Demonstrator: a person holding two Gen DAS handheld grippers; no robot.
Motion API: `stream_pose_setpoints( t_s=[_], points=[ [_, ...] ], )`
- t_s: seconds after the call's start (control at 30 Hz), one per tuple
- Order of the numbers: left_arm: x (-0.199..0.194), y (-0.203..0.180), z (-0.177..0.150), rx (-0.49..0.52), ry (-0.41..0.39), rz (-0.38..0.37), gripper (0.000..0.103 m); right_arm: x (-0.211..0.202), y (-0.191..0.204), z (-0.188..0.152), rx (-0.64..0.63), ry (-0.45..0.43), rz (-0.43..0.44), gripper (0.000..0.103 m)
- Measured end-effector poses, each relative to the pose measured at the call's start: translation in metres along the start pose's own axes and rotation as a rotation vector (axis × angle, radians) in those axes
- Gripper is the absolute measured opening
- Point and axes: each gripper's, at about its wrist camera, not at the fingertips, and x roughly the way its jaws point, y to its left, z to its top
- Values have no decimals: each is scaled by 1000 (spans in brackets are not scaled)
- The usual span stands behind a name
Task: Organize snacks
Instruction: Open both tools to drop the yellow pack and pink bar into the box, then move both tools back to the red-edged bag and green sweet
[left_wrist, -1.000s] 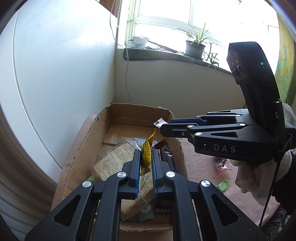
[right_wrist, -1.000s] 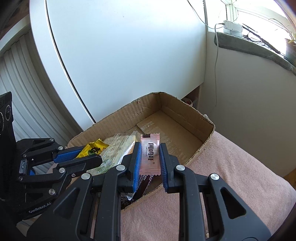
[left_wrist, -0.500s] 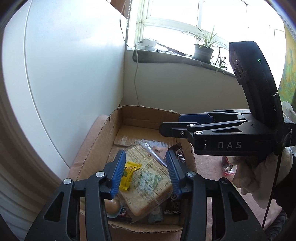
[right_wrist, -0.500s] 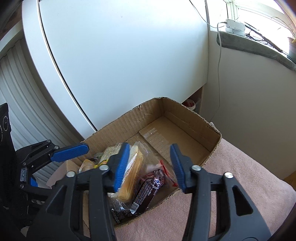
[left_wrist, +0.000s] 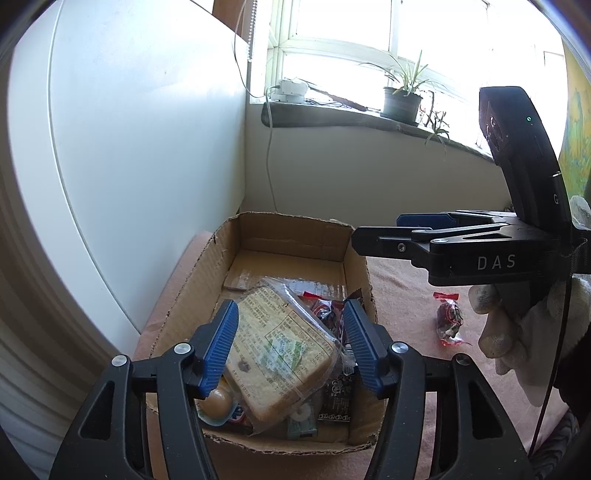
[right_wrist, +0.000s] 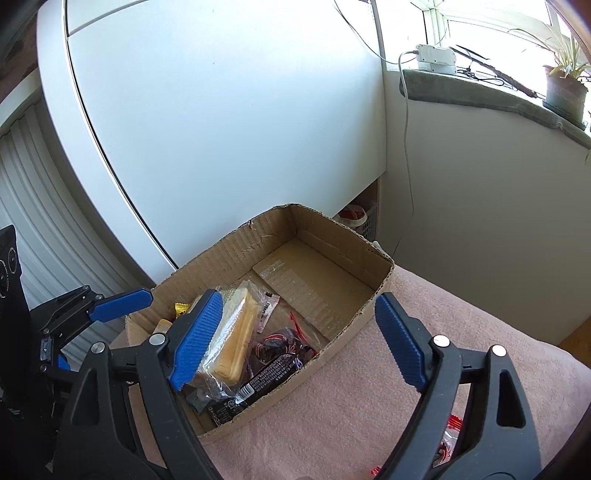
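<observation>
Over the open brown cardboard box, both the left tool and right tool were opening with nothing gripped, their yellow packet and pink wrapper released among the snacks inside, leaving one red-wrapped snack on the pink cloth.
</observation>
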Motion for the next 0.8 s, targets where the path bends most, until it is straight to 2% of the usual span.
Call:
stream_pose_setpoints(
  t_s=[0.03,0.17,0.23,0.47,0.67,0.8],
  points=[
    [-1,-2,0,5,-2,5,70,-2,-2,0,3,-2,-6,87],
    [-2,-7,1,16,2,20,73,-9,-7,-2,14,-3,-28,87],
    [-3,-9,1,20,2,30,80,-12,-9,-4,18,-1,-34,87],
    [-9,-23,-2,38,2,27,80,-27,-18,-13,23,-2,-55,87],
    [-14,-50,-9,63,6,-39,80,-47,-38,-30,35,13,-89,87],
    [-12,-76,-18,99,26,-127,80,-54,-63,-47,73,57,-134,87]
  ],
)
